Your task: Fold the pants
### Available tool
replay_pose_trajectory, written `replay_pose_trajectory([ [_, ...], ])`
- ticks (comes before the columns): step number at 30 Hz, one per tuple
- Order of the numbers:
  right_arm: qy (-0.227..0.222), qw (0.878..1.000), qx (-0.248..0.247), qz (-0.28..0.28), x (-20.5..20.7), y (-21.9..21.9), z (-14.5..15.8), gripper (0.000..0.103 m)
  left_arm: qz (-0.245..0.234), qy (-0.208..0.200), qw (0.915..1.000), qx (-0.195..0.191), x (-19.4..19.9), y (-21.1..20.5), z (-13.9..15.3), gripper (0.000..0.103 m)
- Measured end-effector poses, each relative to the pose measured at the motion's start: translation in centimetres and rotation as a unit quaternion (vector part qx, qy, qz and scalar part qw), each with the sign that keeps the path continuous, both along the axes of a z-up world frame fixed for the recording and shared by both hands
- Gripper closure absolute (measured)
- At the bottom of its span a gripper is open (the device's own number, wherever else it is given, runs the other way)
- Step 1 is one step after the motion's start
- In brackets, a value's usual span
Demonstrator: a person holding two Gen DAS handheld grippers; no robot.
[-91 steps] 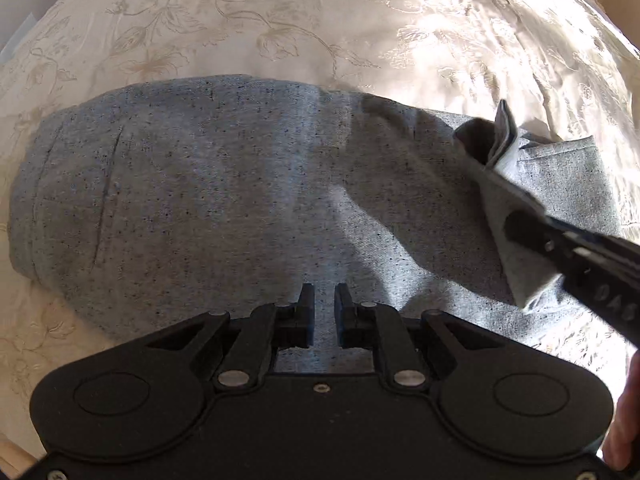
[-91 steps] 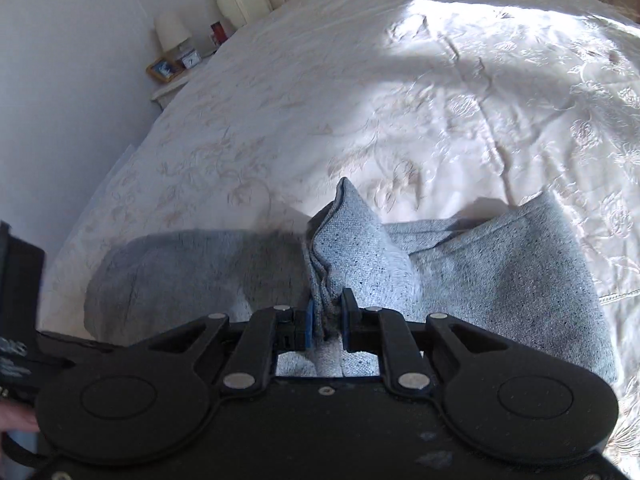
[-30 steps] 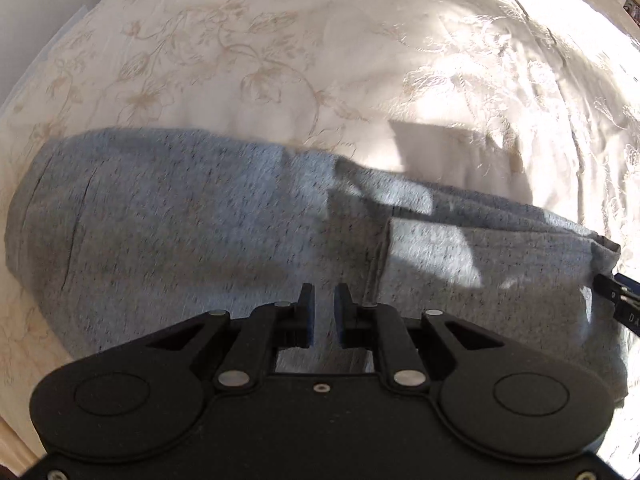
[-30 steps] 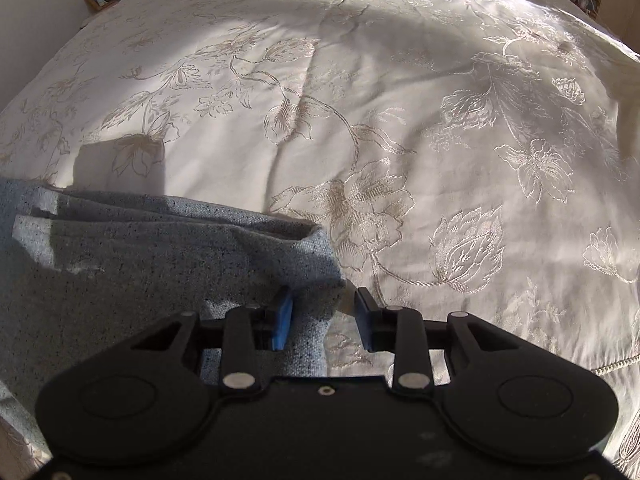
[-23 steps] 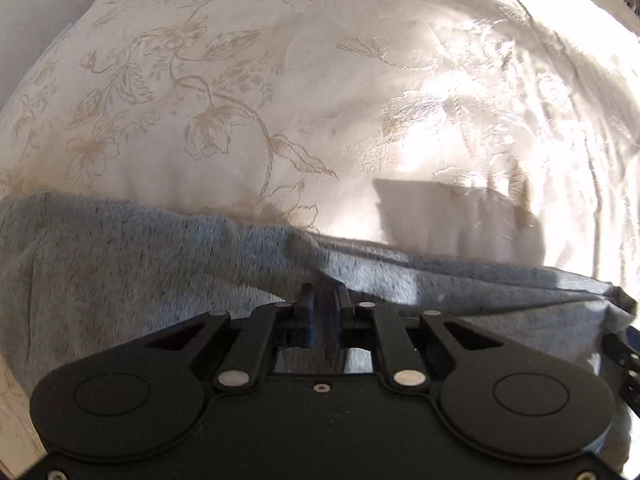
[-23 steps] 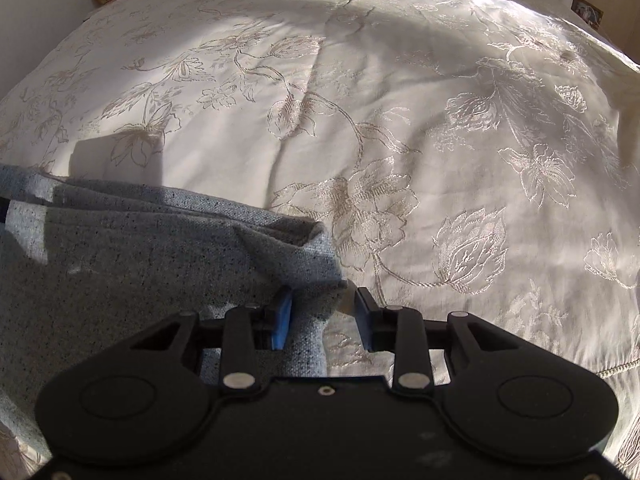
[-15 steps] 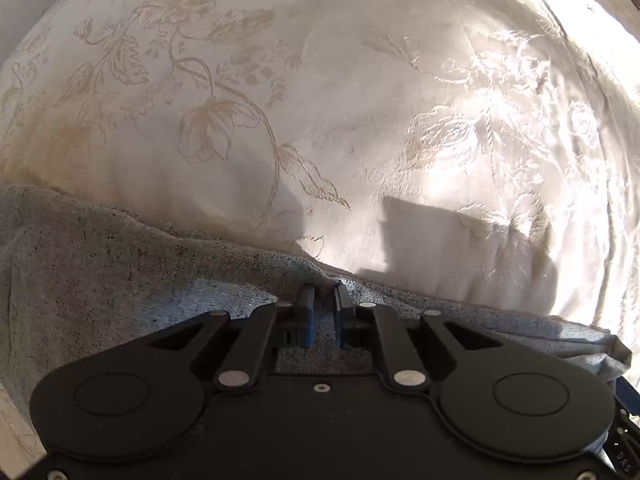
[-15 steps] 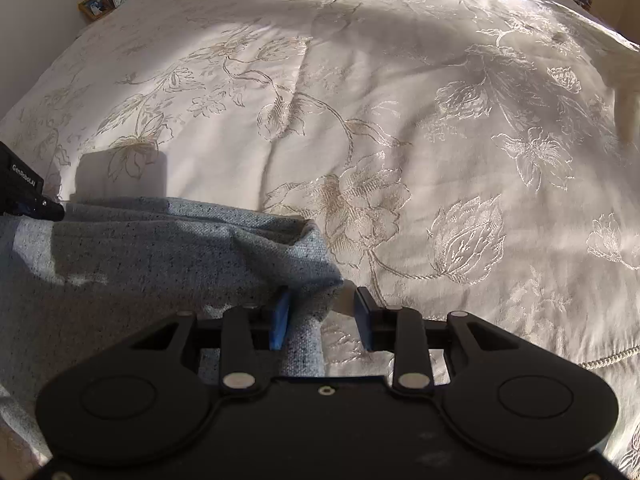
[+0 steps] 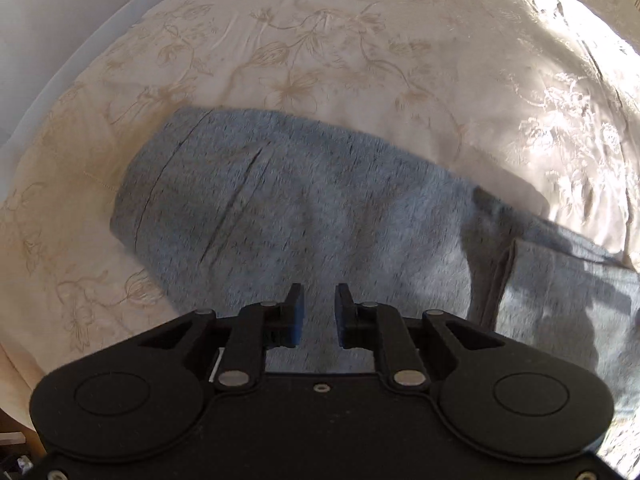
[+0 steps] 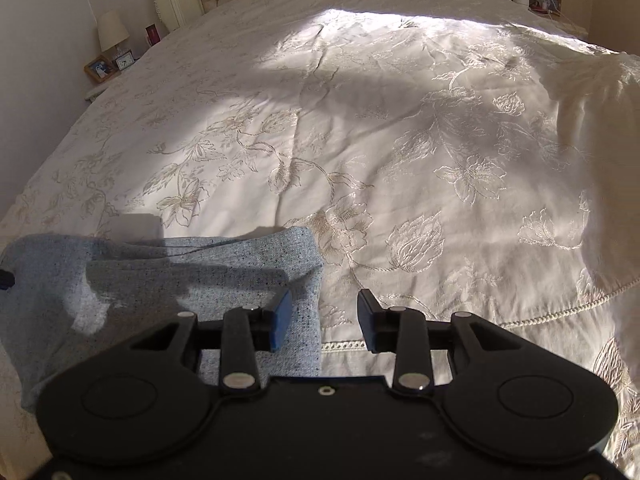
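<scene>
Right wrist: jaws now wider, pants (image 10: 160, 276) released.

left gripper (image 9: 318, 314): matte black plastic body, broad and rounded, with a shallow round disc moulded into each side. two black link arms each carry a silver pivot pin; a small screw sits at the centre of the front edge. fingers (image 9: 294, 314) black with blue pads on the inner faces. right gripper (image 10: 324, 320): same build, same silver pins, same centre screw. its fingers (image 10: 280, 320) show blue pads. light scuffing on the body.
</scene>
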State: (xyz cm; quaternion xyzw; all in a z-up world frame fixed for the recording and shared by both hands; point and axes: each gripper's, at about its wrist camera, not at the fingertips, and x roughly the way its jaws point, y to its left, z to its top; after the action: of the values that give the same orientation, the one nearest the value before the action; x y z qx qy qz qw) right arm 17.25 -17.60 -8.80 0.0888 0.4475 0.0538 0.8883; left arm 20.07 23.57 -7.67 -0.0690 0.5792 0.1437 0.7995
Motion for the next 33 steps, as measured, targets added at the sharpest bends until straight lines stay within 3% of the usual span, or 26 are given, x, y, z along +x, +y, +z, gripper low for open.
replay_pose_trajectory([
  [4, 0.005, 1.0, 0.007, -0.014, -2.2, 2.1, 1.1, 0.066, -0.085, 0.009, 0.9963, -0.002, -1.7, -3.6, -1.7, 0.081],
  [6, 0.011, 1.0, 0.007, -0.024, -3.2, 3.6, 1.6, 0.066, -0.122, 0.01, 0.9923, -0.021, -2.1, -5.6, -2.7, 0.08],
  [9, 0.019, 0.999, 0.017, -0.043, -4.7, 5.8, 2.2, 0.066, -0.166, 0.024, 0.9842, -0.056, -2.5, -7.7, -4.5, 0.07],
  [12, 0.028, 0.998, 0.016, -0.048, -5.8, 8.2, 2.8, 0.066, -0.22, 0.072, 0.9717, -0.047, -3.6, -8.9, -7.3, 0.07],
  [15, 0.032, 0.997, 0.019, -0.06, -7.1, 10.5, 3.5, 0.066, -0.26, 0.06, 0.9628, -0.04, -4.7, -8.3, -7.1, 0.07],
  [19, 0.031, 0.997, 0.022, -0.07, -7.8, 13.0, 4.3, 0.066, -0.229, 0.036, 0.9699, -0.073, -4.4, -3.6, -4.8, 0.07],
  [25, 0.036, 0.996, 0.028, -0.072, -7.9, 16.7, 5.0, 0.065, -0.11, -0.029, 0.9918, -0.059, -1.9, 8.1, -1.4, 0.07],
  [29, 0.039, 0.997, 0.025, -0.062, -7.6, 18.9, 5.2, 0.065, -0.054, -0.043, 0.9968, -0.041, 0.4, 15.1, -1.0, 0.071],
  [33, 0.043, 0.998, 0.022, -0.05, -7.2, 20.7, 5.5, 0.065, -0.044, -0.067, 0.9955, -0.05, 2.9, 19.3, -1.2, 0.067],
])
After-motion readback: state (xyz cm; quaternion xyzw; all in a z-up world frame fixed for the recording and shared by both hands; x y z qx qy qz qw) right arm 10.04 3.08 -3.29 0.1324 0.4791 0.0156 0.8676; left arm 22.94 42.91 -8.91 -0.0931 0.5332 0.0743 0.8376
